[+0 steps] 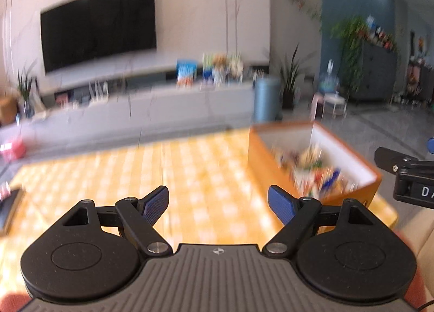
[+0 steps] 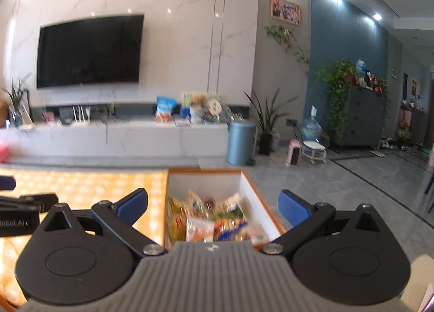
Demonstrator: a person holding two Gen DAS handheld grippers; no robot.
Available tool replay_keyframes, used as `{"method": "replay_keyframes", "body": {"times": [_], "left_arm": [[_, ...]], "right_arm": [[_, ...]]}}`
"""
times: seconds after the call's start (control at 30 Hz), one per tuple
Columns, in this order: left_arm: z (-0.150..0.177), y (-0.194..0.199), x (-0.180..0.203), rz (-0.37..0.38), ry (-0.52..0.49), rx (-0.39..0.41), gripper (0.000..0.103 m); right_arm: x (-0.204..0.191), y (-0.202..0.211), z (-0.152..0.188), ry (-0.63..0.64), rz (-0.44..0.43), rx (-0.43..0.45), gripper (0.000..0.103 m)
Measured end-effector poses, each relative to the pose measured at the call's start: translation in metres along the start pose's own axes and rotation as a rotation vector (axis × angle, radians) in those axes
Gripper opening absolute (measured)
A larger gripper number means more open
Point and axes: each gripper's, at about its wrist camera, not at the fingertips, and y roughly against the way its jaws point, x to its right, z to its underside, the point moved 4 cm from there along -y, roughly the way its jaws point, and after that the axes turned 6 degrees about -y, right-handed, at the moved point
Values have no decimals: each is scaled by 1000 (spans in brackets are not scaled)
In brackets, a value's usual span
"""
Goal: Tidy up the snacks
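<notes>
Right wrist: orange box (image 2: 260,190) of snacks (image 2: 214,219) (jaws apart)

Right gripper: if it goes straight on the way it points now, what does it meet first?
Probably the snack packets in the orange box, dead ahead between the open fingers of the right gripper; depth is uncertain.

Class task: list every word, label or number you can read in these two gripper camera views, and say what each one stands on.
"DA", cut off by the picture's edge: white letters on the black body of the right gripper.
"RobotAI", partly cut and blurred, so uncertain: on the black body of the left gripper.
Snack packets in the orange-rimmed box: print too blurred to read.
</notes>
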Motion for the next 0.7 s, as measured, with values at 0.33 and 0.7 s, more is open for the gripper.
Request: {"method": "replay_keyframes", "body": {"times": [0.33,0.7], "left_arm": [[32,-16,9,25,-55,-57,97],[47,-19,16,50,-58,-87,97]], "right_arm": [[10,-28,48,-44,52,-190,100],[13,-37,60,-71,42,-242,100]]}}
